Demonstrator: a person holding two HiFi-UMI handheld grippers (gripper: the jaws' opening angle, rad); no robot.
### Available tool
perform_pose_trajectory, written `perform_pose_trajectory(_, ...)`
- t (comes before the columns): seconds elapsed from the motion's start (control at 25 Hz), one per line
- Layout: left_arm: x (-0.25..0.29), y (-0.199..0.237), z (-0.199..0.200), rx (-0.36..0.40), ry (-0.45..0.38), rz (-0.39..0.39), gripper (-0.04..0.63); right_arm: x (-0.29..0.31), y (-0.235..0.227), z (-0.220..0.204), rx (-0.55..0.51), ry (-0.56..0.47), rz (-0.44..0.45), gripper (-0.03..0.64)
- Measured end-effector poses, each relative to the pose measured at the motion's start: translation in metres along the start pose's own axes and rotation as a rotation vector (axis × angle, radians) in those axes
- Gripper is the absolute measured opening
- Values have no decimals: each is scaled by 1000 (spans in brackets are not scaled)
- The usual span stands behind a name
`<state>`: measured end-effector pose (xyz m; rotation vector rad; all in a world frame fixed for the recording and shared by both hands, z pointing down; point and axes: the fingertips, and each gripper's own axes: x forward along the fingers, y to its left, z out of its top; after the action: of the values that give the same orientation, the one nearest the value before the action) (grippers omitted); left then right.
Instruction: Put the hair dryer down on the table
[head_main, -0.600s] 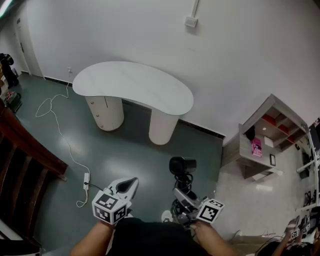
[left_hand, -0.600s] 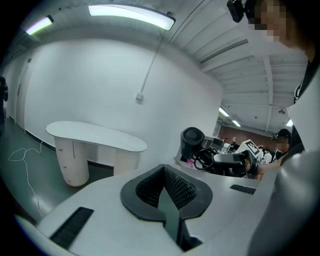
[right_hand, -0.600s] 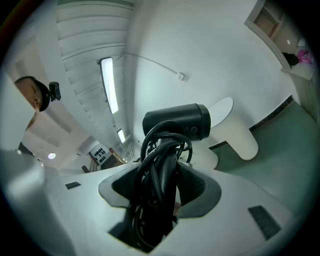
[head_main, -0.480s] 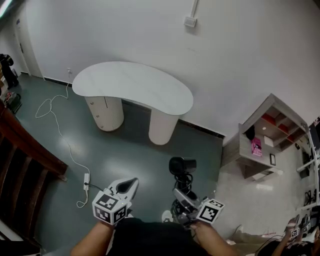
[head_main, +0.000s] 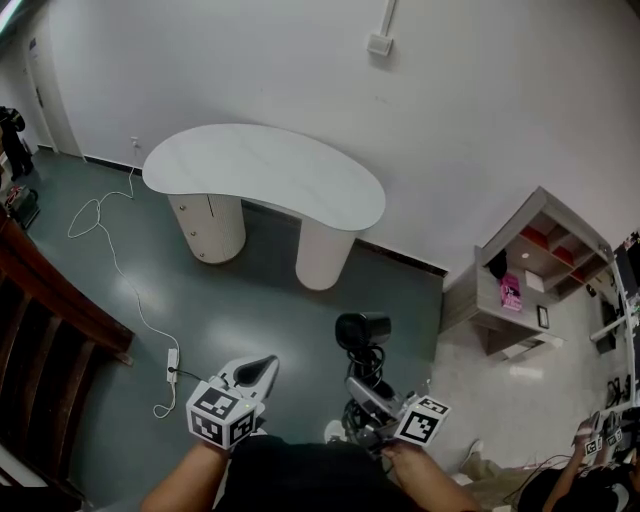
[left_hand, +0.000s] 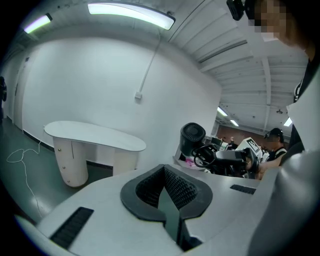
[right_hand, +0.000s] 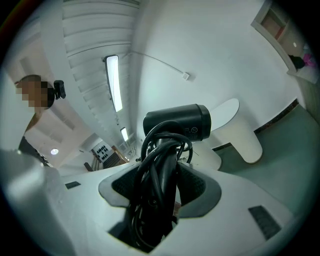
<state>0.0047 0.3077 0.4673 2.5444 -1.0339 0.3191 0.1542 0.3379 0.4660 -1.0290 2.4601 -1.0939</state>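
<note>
Barely any motion since the earlier frame: view drifts a touch, both arms stay low and close to the body.

Left tongs (head_main: 255, 372): closed or all but closed, nothing between them, idle.

Right tongs (head_main: 362, 385): clamped on the handle of the black hair dryer (head_main: 362, 328), with the cord coiled around that handle inside the grip. Barrel sticks up past the tips. Dryer is over the floor (head_main: 250, 300), well apart from the surface.

Step, as I read it: carry phase, put-down not started. Next move needs a walk or reach forward to the white kidney-shaped surface (head_main: 265, 170), then lowering the dryer until it rests on the top, then opening the right tongs. Watch the coiled cord; it could snag on the pads at release.

Surface: top is bare, two rounded pedestal legs, stands against the white wall.

Room: dark wooden railing (head_main: 50, 300) at far left, white extension cord (head_main: 110, 260) trailing over the grey-green floor, wall box (head_main: 379, 43) above the surface, open shelf unit (head_main: 530, 270) at right holding a pink item (head_main: 511, 293).
</note>
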Motion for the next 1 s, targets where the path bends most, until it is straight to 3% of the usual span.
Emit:
perform_pose_trajectory(0.2,-12,10,1,2,6,-13,11,12,16,-6,-13,8,18,209)
perform_pose_trajectory(0.72,-64,52,-22,18,45,-66,11,41,46,-53,28,-40,-50,209)
perform_pose_trajectory(1.0,-78,69,-35,-2,64,-73,11,56,49,-75,61,-18,-77,209)
